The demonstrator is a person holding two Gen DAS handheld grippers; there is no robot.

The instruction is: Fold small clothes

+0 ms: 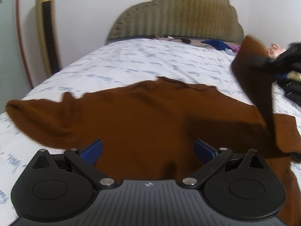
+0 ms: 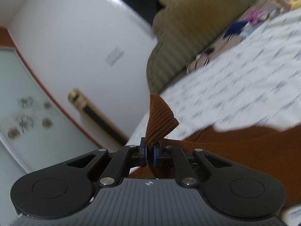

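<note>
A brown knit garment (image 1: 143, 116) lies spread on the bed's white printed sheet (image 1: 131, 62). My left gripper (image 1: 148, 151) is open and empty, low over the garment's near middle. My right gripper (image 2: 150, 153) is shut on a ribbed cuff of the brown garment (image 2: 160, 120) and holds it up off the bed. In the left wrist view the right gripper (image 1: 263, 60) shows at the right with the lifted sleeve (image 1: 252, 71) hanging down to the garment's body.
An olive padded headboard (image 1: 176, 13) stands at the far end of the bed. Blue and purple clothes (image 1: 218, 44) lie near it. A gold tower fan (image 1: 47, 28) stands by the wall at the left. Dark items (image 1: 291, 88) lie at the bed's right edge.
</note>
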